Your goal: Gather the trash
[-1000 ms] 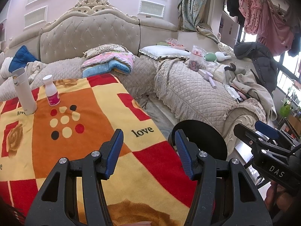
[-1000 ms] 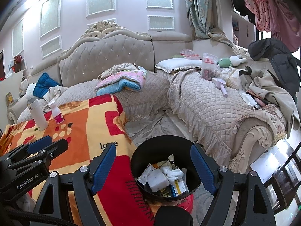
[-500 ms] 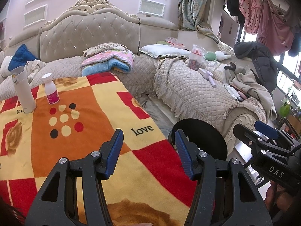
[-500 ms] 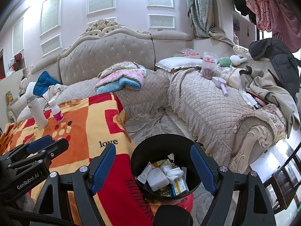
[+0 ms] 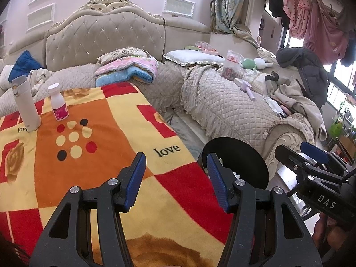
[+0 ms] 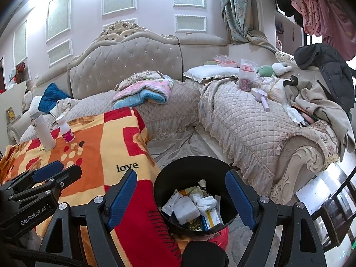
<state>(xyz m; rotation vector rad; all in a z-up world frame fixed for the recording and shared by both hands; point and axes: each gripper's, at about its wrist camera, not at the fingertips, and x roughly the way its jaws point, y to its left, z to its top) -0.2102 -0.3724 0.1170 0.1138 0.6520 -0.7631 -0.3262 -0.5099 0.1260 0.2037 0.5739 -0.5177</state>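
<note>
Nearest the right-wrist camera, the right claw (image 6: 181, 191) hangs with its jaws spread wide and nothing between them, just above a black bin (image 6: 169, 178) that sits at six o'clock. Trash (image 6: 195, 207) lies in the bottom of the bin: white wrappers, a crumpled tissue, small cartons. Their print is too small to read, and the bin's near rim is cut off by the claw's body.

From the left-wrist camera, the left claw (image 5: 175, 173) is half open and empty over the blanket-covered desk (image 5: 93, 160). Only the bin's rim (image 5: 235, 144) shows at three o'clock, its contents hidden by the right-hand finger (image 5: 217, 184).

Compared with a second ago, nothing has shifted: both claws hold the same spread and the same place, and the trash lies as it did.

Farther out, at ten o'clock on the desk, a white flask (image 5: 26, 104) and a small white bottle with a pink label (image 5: 58, 102) stand upright, near each other but apart. Beyond them, at twelve o'clock, a sofa (image 5: 106, 42) carries folded blankets (image 5: 129, 69).
</note>
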